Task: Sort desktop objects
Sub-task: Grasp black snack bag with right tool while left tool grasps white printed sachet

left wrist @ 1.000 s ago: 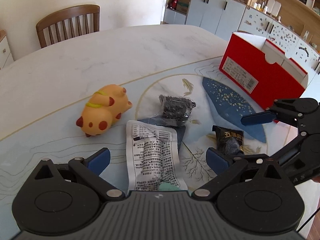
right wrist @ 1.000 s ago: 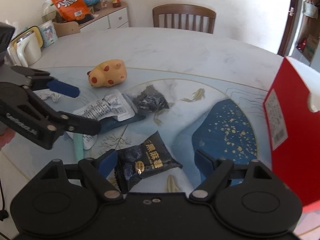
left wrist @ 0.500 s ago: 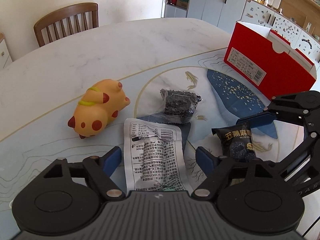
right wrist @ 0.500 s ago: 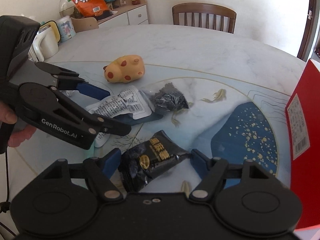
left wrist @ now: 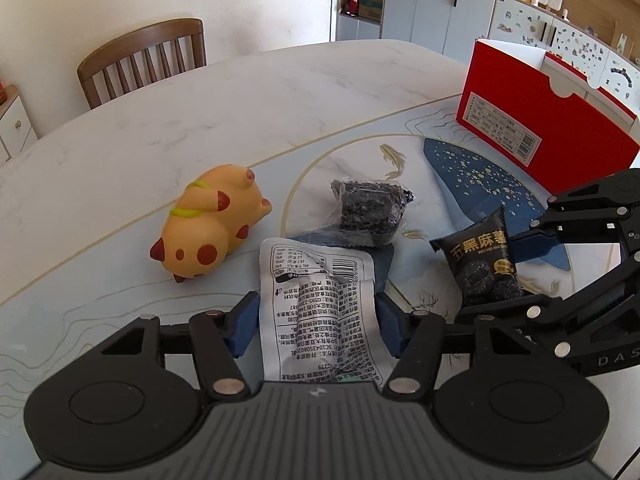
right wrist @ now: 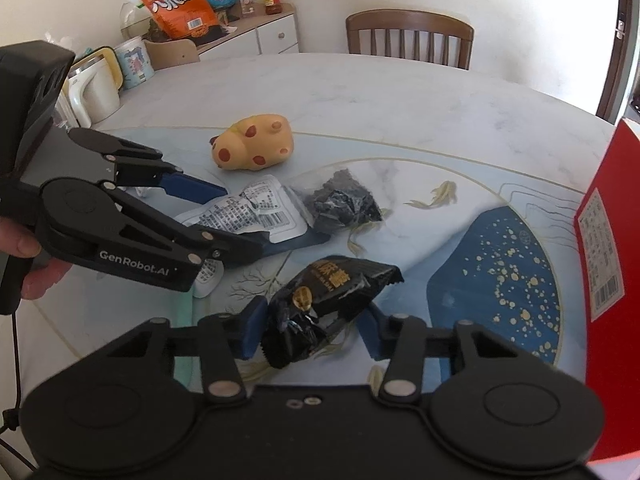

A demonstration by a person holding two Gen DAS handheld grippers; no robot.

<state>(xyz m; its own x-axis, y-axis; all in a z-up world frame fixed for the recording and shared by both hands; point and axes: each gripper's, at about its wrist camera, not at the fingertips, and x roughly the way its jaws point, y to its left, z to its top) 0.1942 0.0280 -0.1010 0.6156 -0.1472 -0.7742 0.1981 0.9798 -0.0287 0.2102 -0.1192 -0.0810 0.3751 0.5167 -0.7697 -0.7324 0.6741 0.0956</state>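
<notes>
My left gripper (left wrist: pixel 316 324) is shut on a white printed snack packet (left wrist: pixel 316 312); it also shows in the right wrist view (right wrist: pixel 256 210). My right gripper (right wrist: pixel 312 330) is shut on a black snack packet (right wrist: pixel 328 300), which appears in the left wrist view (left wrist: pixel 480 260) tilted up off the table. A clear bag of dark pieces (left wrist: pixel 368 212) lies just beyond the white packet. An orange spotted toy animal (left wrist: pixel 208 228) lies on its side to the left.
An open red box (left wrist: pixel 548 136) stands at the right on the marble table (left wrist: pixel 200 120). A wooden chair (left wrist: pixel 144 60) is at the far edge. A sideboard with a kettle (right wrist: pixel 96 88) and an orange bag (right wrist: pixel 180 4) stands far left.
Both grippers have closed: the left onto the white packet, the right onto the black packet. The black packet has tilted up and lifted a little.
</notes>
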